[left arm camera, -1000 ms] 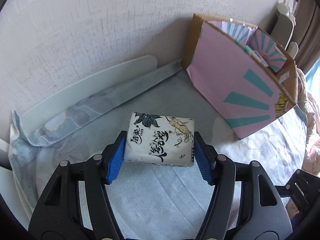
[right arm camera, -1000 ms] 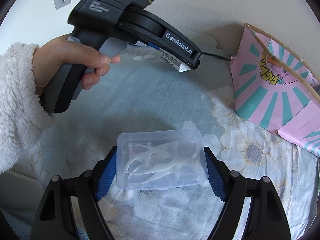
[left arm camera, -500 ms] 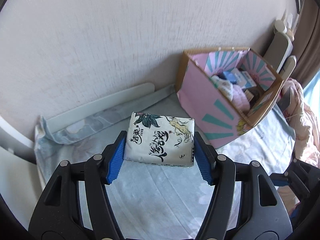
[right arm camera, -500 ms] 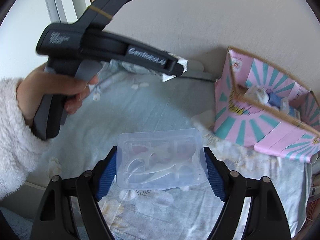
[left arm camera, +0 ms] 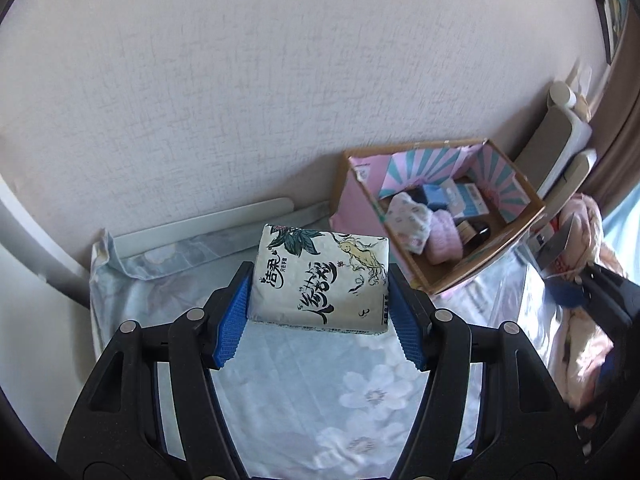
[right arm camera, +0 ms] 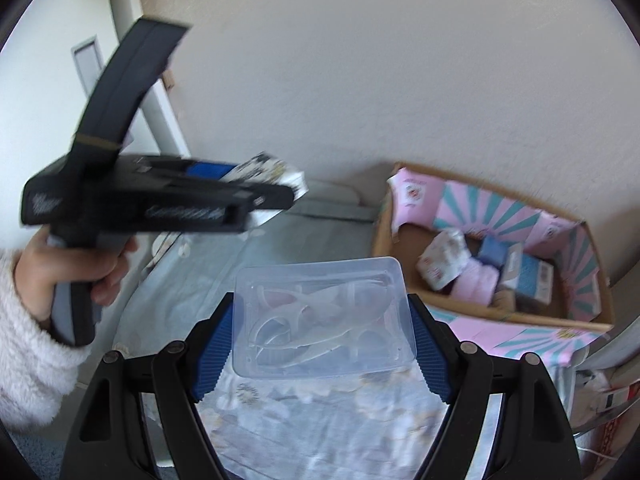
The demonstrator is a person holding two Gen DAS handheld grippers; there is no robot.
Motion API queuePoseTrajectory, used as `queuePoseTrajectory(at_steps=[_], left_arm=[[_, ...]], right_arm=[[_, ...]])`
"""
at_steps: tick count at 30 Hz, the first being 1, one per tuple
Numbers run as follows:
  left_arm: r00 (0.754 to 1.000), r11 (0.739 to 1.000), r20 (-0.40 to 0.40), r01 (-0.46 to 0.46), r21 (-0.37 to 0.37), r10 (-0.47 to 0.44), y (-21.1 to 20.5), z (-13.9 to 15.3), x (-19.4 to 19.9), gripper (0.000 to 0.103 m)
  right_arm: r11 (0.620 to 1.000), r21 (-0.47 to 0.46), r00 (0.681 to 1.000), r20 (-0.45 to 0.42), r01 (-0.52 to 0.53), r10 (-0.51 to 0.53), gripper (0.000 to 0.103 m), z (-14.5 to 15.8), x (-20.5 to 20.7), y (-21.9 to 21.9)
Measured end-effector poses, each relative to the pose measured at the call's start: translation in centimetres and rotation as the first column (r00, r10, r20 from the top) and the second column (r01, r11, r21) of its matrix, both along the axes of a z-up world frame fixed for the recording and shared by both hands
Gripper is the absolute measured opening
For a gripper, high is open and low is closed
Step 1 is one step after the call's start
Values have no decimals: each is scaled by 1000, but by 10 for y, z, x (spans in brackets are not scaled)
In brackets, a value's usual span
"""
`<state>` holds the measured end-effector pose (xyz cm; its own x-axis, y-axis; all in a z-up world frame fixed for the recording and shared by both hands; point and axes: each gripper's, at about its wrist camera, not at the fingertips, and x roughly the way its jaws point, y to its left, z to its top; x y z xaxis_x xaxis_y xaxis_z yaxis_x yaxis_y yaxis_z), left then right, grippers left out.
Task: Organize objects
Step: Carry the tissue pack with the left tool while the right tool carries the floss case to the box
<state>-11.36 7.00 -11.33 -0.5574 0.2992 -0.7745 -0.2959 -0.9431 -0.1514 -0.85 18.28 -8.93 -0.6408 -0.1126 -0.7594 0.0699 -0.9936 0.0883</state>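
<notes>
My left gripper (left arm camera: pixel 320 300) is shut on a white tissue pack (left arm camera: pixel 320 278) printed with black script and leaves, held high above the bed. My right gripper (right arm camera: pixel 320 324) is shut on a clear plastic box (right arm camera: pixel 322 316) of white floss picks, also lifted off the sheet. From the right wrist view the left gripper (right arm camera: pixel 276 192) shows at the left with the tissue pack (right arm camera: pixel 272 170) in its jaws, a hand (right arm camera: pixel 80 276) in a fluffy white sleeve on its handle. A pink and teal cardboard box (left arm camera: pixel 516 224) (right arm camera: pixel 572 236) stands open to the right, holding several small items.
A pale blue floral sheet (left arm camera: pixel 328 392) covers the bed below. A textured white wall (left arm camera: pixel 280 80) runs behind, with a white rail (left arm camera: pixel 200 224) at its foot. Pink bedding (left arm camera: pixel 580 248) and a white chair back (left arm camera: pixel 560 136) lie beyond the box.
Both grippers have risen with their loads. The cardboard box now sits lower in both views with its inside showing. In the right wrist view the left gripper has tilted nearer to level.
</notes>
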Motion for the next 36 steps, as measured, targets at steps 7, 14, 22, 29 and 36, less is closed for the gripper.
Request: queuePoseTrajectory(at_steps=[7, 14, 22, 29, 36], left_arm=[[999, 999, 6, -37, 20, 37, 29, 14, 5, 61], [1000, 1000, 8, -17, 25, 16, 76, 24, -3, 61], [1000, 998, 15, -19, 54, 19, 125, 25, -17, 61], [998, 998, 39, -54, 46, 52, 157, 15, -37, 61], [992, 995, 79, -98, 12, 96, 171, -8, -68, 61]], right_arm=[[999, -2, 999, -18, 46, -46, 77, 18, -2, 57], [995, -16, 995, -32, 98, -99, 77, 27, 1, 113], [991, -9, 991, -23, 132, -132, 77, 29, 2, 175], [989, 10, 989, 5, 148, -148, 77, 27, -14, 219], [986, -16, 984, 72, 166, -164, 77, 14, -51, 253]])
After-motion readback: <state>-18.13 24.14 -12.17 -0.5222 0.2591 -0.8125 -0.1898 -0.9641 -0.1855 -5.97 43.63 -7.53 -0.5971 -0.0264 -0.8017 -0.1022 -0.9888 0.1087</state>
